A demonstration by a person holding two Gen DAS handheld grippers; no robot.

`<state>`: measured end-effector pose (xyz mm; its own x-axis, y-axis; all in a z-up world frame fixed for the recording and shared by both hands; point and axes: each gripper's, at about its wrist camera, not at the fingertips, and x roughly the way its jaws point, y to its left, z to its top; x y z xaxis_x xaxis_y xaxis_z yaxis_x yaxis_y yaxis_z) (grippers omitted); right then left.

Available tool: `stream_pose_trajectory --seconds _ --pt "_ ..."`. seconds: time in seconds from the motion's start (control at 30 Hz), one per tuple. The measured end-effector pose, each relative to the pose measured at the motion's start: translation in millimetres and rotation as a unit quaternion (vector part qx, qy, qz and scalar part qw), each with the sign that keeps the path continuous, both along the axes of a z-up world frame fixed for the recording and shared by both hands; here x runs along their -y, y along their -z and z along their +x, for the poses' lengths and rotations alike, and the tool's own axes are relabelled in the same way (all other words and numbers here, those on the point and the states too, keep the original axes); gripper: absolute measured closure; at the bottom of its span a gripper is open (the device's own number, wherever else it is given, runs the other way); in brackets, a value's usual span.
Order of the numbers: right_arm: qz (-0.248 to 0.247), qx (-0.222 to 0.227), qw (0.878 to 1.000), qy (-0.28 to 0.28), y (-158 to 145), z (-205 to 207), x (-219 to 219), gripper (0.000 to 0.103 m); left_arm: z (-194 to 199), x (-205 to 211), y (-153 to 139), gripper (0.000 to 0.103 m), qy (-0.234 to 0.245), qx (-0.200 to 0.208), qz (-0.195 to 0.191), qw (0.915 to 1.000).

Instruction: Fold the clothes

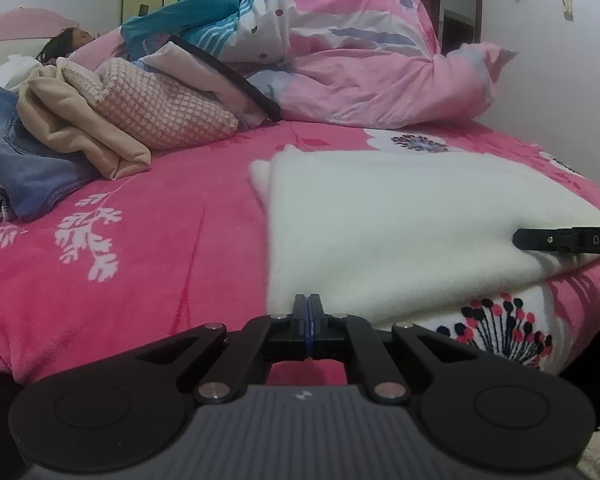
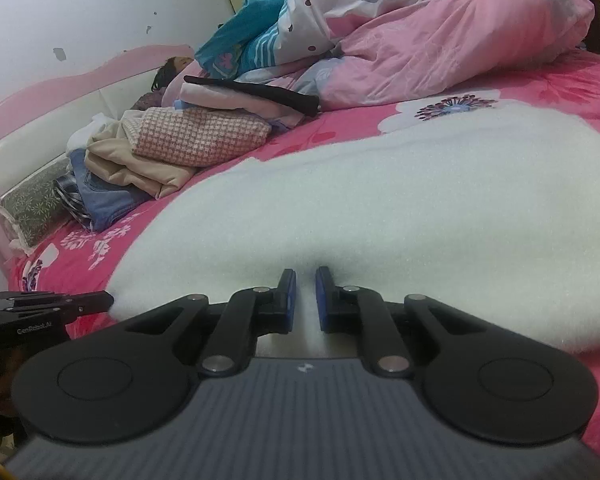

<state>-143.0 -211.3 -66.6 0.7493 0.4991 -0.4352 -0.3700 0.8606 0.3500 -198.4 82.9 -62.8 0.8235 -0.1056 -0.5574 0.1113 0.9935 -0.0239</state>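
White fleece garment (image 1: 400,220) lies spread flat on the pink bed (image 1: 140,264), still to be folded as far as I can judge. Left tool (image 1: 308,300) has its fingers pressed together at the near edge, seemingly nipping the fleece. Right tool (image 2: 306,280) pinches a ridge of the same cloth. Beyond lies a stack of folded clothes (image 1: 112,128), so part of the job looks done.

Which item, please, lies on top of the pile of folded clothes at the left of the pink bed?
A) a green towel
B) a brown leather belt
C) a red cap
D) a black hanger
D: a black plastic hanger rests across the pale folded garments atop the clothes pile.
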Motion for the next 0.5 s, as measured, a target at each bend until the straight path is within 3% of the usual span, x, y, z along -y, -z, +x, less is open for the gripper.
stream_pose_trajectory --seconds 0.2,0.3,0.5 --pt "0.005 -0.001 1.0 -0.002 2 0 2 0.095 18 -15 0 0.1 -0.008 -0.035 -0.058 0.9977" --pt "0.008 -0.004 1.0 -0.002 2 0 3 0.095 16 -14 -6 0.1 -0.007 -0.041 -0.054 0.9977" --pt "0.003 -0.011 1.0 -0.002 1 1 1 0.095 -3 -6 -28 0.094 0.023 0.029 -0.041 0.9985"
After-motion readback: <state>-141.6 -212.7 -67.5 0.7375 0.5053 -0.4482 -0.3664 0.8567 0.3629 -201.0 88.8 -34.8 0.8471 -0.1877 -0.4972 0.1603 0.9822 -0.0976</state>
